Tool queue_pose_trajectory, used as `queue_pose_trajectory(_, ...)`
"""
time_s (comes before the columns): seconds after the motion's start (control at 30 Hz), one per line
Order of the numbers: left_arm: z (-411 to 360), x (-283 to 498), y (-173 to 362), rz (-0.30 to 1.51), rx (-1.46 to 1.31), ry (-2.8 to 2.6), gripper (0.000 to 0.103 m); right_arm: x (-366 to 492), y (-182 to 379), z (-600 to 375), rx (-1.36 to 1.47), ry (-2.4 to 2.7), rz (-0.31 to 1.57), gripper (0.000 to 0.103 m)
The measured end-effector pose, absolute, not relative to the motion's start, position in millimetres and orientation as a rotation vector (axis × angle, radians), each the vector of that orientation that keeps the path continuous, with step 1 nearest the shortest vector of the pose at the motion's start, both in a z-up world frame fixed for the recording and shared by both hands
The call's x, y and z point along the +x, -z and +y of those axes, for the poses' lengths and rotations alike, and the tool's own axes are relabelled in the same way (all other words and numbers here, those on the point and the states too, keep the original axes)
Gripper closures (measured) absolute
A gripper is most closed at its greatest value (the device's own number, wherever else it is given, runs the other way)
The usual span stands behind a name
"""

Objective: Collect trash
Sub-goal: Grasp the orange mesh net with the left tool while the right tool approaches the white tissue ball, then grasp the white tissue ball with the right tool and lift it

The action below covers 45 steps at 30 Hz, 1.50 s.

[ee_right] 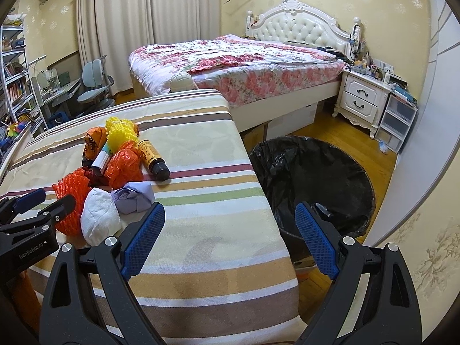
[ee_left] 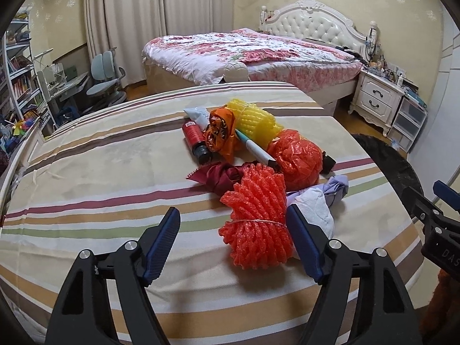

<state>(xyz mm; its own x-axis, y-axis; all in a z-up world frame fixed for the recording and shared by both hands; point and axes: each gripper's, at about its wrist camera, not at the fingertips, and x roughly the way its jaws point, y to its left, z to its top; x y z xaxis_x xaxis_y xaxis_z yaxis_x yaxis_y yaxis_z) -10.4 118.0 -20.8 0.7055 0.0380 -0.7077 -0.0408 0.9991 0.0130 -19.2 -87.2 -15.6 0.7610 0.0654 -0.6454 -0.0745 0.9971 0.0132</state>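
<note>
A heap of trash lies on the striped table [ee_left: 100, 172]: a red foam net [ee_left: 256, 215], a white paper wad [ee_left: 313, 207], a purple wad [ee_left: 336, 187], an orange plastic bag [ee_left: 299, 158], a yellow foam net [ee_left: 253, 118], a red bottle [ee_left: 195, 141] and an orange wrapper [ee_left: 221, 135]. My left gripper [ee_left: 233, 211] is open around the red net. Its right finger lies against the net and the left finger stands well apart. My right gripper [ee_right: 230, 207] is open and empty over the table's right edge, beside a bin with a black liner [ee_right: 313, 178].
A brown bottle [ee_right: 152, 158] lies at the right of the heap. A bed with a floral cover [ee_right: 244, 63] and a white nightstand [ee_right: 362, 97] stand behind. A desk, chair and bookshelf [ee_left: 20, 80] fill the left side.
</note>
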Motion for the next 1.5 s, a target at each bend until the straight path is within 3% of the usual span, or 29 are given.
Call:
queue_pose_trajectory(0.33, 119.0, -12.3, 15.1, 0.771, 0.019, -0.080, 0.021, -18.1, 16.3, -87.7, -0.007, -0.081, 0.703, 0.013)
queue_pose_trajectory(0.67, 110.3, 6.0, 21.3, 0.820, 0.028, -0.055, 0.021, -20.8, 22.7, -94.9, 0.025, -0.085, 0.705, 0.013)
queue_pose_trajectory(0.7, 109.1, 3.6, 23.5, 0.825, 0.035, -0.054, 0.022, -20.5, 22.7, -95.6, 0.028, -0.085, 0.705, 0.013)
queue_pose_trajectory(0.87, 110.9, -1.0, 33.6, 0.858, 0.028, -0.019, 0.048, -20.9, 24.3, -96.6, 0.035, -0.091, 0.709, 0.013)
queue_pose_trajectory(0.97, 113.4, -4.0, 32.2, 0.851, 0.016, -0.014, 0.054, -21.0, 25.4, -94.7, 0.026, -0.095, 0.711, 0.013)
queue_pose_trajectory(1.5, 164.6, -39.1, 16.7, 0.778, 0.020, -0.136, 0.056, -38.0, 16.1, -34.8, -0.062, -0.224, 0.704, 0.013)
